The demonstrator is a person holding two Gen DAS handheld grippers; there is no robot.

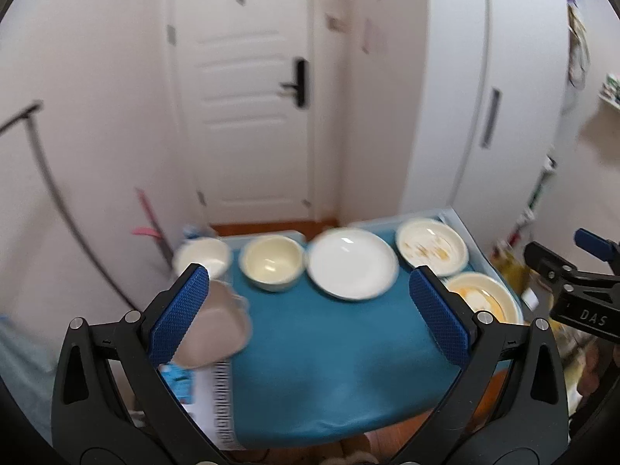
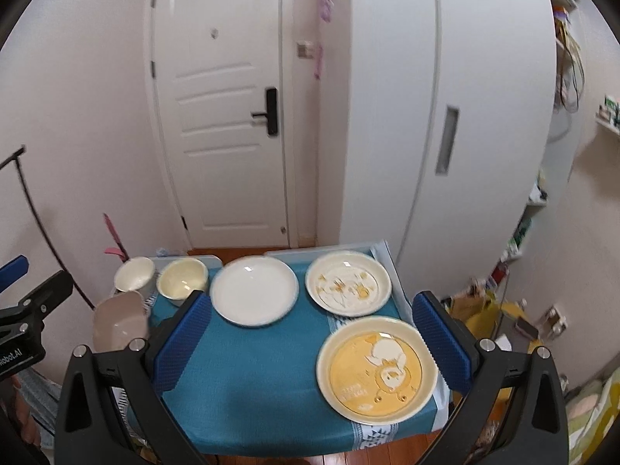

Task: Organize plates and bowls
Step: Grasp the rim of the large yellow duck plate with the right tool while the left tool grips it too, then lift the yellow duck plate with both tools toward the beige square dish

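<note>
A small table with a teal cloth [image 2: 263, 387] holds the dishes. At the back stand a white bowl [image 2: 133, 274], a cream bowl [image 2: 181, 281], a plain white plate [image 2: 254, 295] and a cream patterned plate [image 2: 347, 283]. A yellow duck plate [image 2: 378, 370] lies at the front right. A beige heart-shaped bowl [image 2: 118, 319] sits at the left edge. My right gripper [image 2: 312, 339] is open above the cloth, empty. My left gripper [image 1: 310, 316] is open and empty above the cloth [image 1: 329, 368], its left finger by the beige bowl [image 1: 217, 329].
A white door [image 2: 228, 116] and a tall white cabinet [image 2: 445, 116] stand behind the table. Shelves and a yellow bag [image 2: 480, 310] fill the right side. A pink tool [image 2: 114, 240] leans on the left wall. Wooden floor [image 2: 407, 449] shows below the table's front edge.
</note>
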